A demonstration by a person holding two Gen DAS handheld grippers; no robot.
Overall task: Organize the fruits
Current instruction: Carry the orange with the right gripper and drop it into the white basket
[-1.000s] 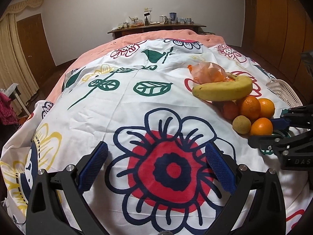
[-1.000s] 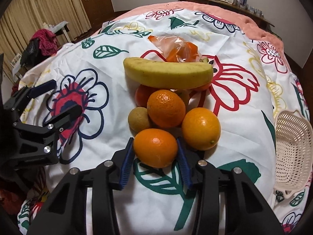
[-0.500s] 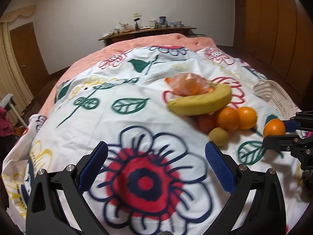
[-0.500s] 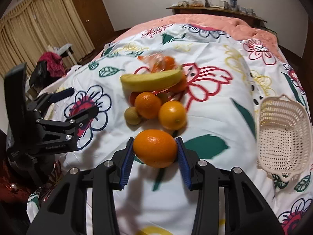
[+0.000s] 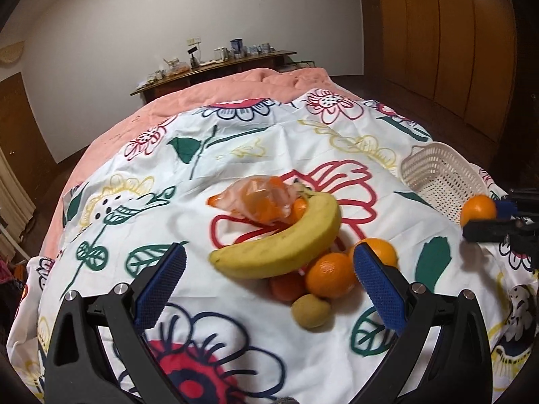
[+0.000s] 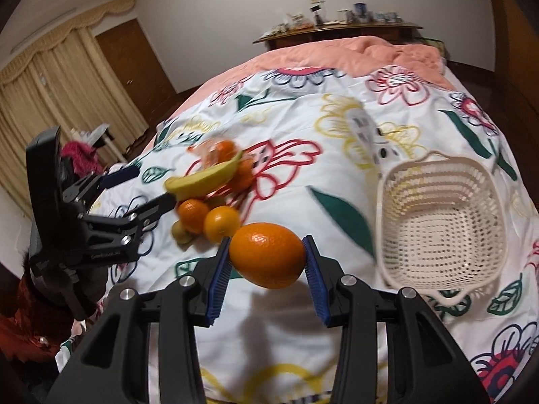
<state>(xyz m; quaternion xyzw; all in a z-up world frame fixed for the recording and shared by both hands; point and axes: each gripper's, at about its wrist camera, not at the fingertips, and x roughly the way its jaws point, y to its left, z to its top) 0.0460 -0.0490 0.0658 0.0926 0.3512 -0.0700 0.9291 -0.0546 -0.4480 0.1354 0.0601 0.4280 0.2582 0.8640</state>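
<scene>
Right gripper (image 6: 266, 261) clamped on an orange (image 6: 266, 254), both blue pads pressed to its sides, lifted clear of the quilt (image 6: 337, 128). Just right of those jaws and beyond them, a white basket (image 6: 438, 171), upright. Left of them, the fruit pile. Left gripper (image 5: 269, 282) spread wide, holding nothing; between its fingers, farther out, a banana (image 5: 279, 245), two oranges (image 5: 331, 277), a kiwi (image 5: 310, 309). Behind the banana, a bag (image 5: 256, 198).
</scene>
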